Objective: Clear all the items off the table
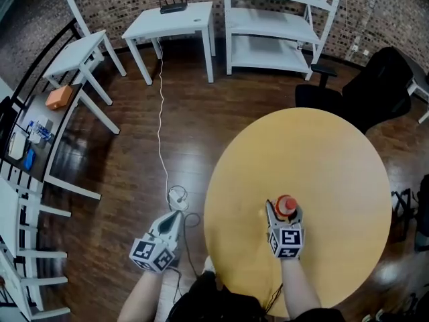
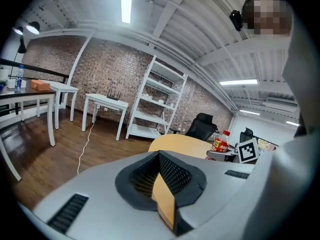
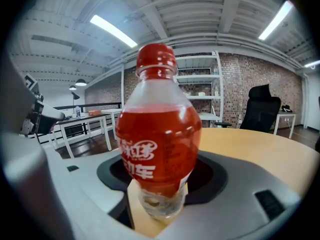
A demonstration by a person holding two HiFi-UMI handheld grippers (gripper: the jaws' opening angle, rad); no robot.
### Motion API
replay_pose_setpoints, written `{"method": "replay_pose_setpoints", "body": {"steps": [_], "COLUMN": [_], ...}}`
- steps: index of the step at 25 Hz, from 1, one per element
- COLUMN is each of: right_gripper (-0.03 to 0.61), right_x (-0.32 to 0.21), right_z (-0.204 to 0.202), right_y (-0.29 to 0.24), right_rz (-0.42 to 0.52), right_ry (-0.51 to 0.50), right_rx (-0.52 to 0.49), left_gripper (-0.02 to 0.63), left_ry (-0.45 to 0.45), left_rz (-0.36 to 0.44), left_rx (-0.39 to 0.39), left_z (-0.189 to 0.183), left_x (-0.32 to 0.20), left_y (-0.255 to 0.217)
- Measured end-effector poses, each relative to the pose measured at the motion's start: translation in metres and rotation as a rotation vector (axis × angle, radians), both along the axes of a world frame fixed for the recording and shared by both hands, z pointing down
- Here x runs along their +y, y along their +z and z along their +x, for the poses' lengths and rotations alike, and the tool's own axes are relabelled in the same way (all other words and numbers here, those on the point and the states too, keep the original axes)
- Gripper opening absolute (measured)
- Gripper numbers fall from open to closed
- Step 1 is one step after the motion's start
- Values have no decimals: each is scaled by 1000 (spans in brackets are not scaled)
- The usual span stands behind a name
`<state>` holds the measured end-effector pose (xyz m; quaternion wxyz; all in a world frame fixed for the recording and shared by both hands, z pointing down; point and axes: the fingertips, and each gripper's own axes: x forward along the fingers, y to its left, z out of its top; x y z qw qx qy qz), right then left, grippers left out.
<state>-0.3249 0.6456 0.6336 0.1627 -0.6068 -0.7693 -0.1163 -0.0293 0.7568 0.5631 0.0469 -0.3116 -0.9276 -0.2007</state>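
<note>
One bottle (image 1: 286, 204) is standing upright in the right tool (image 1: 284, 215), wide-set jaws clamping its body, over the tabletop (image 1: 335, 173) at lower centre, ready for removal. The left tool (image 1: 173, 217) is hanging closed and empty at lower left.

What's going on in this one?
A person holds a gripper in each hand at a round table. The right gripper is closed on a red drink bottle, upright over the table's near side. Whether the bottle rests on the top or is lifted, I can't tell. The left gripper is shut and empty, off the table's left edge, above the floor. No other item shows on the table.
</note>
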Motion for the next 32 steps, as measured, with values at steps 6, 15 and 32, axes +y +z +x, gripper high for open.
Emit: {"method": "replay_pose_setpoints", "body": {"steps": [6, 15, 32], "right_gripper": [282, 318, 302], "right_x": [6, 7, -114], "right_z": [4, 9, 13], "right_y": [4, 16, -103], "right_rz": [-33, -12, -209], "right_ry": [26, -23, 270], "right_rx": [5, 50, -50], "left_gripper": [0, 0, 0], "left_ry": [-27, -9, 266], "left_rz": [25, 35, -83], "left_rx": [39, 2, -170], "left_z": [19, 7, -38], "left_x": [7, 13, 3], "left_y": [20, 20, -53]}}
